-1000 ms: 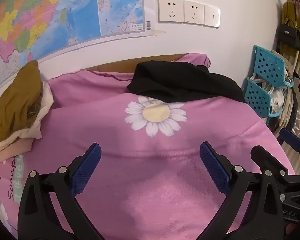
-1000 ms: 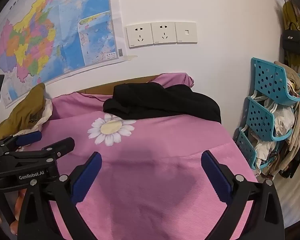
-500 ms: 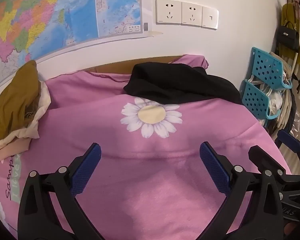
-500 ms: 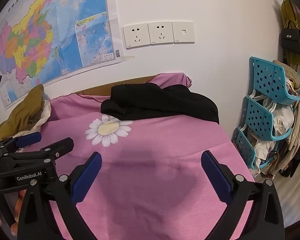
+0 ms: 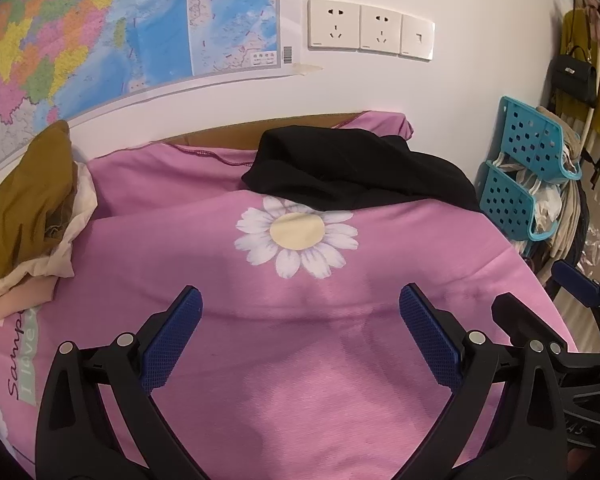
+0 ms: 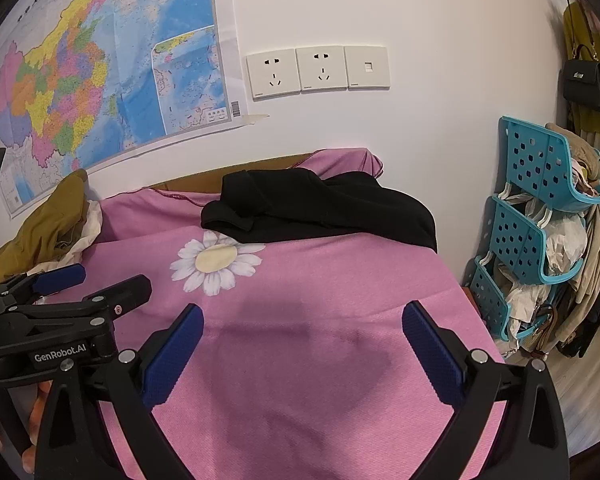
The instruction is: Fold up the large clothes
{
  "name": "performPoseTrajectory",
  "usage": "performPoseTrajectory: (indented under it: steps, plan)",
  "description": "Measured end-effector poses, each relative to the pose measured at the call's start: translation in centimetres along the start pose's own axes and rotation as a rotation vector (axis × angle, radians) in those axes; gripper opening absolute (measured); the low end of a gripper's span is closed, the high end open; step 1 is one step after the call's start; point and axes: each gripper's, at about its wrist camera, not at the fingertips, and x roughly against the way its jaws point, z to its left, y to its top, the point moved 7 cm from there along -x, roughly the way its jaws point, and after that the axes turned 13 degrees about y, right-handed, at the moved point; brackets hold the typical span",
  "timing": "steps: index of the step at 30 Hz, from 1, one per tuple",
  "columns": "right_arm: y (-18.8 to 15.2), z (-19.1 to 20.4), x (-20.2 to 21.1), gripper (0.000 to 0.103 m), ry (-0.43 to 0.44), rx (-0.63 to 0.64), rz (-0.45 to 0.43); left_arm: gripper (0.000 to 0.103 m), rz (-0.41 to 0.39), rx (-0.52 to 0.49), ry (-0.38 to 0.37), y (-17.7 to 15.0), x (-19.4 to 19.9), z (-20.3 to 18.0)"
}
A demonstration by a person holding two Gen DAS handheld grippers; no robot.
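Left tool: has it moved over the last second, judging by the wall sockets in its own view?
Yes, slightly. In the left wrist view the wall sockets and daisy print have slid leftward, so the left tool has panned a little rightward, jaws open.

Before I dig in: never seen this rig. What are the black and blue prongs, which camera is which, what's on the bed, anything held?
No robot arm here: a person holds one two-finger gripper in each hand, each carrying a fisheye camera that looks out between its own jaws. One picture is the left gripper view, the other the right gripper view; each also catches the other gripper at its edge. Both sets of jaws stand wide open and hold nothing. Below them lies a pink daisy-print cover. At its far side sits a black garment, and to the left a heap of mustard and cream clothes. A wall map hangs behind.
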Motion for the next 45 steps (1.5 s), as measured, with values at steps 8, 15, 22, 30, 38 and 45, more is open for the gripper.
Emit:
performPoseTrajectory:
  steps: [8, 15, 22, 30, 38, 45]
  plan:
    - [0.17, -0.16, 0.08, 0.097, 0.0, -0.001, 0.0, 0.097, 0.002, 0.003, -0.004, 0.05, -0.05, -0.2]
    - [0.16, -0.12, 0.16, 0.097, 0.0, 0.002, -0.007, 0.097, 0.003, 0.006, -0.007, 0.05, 0.03, -0.43]
    - [0.18, -0.04, 0.29, 0.097, -0.001, -0.002, -0.008, 0.097, 0.005, 0.006, -0.007, 0.03, 0.03, -0.48]
    - [0.19, -0.06, 0.28, 0.097, -0.003, -0.001, -0.009, 0.097, 0.007, 0.009, -0.012, -0.07, 0.05, -0.53]
    - [0.19, 0.0, 0.27, 0.097, -0.004, -0.002, -0.007, 0.097, 0.009, 0.01, -0.014, -0.11, -0.05, -0.47]
    - [0.22, -0.02, 0.25, 0.097, -0.002, 0.001, -0.007, 0.097, 0.011, 0.012, -0.016, -0.13, -0.08, -0.53]
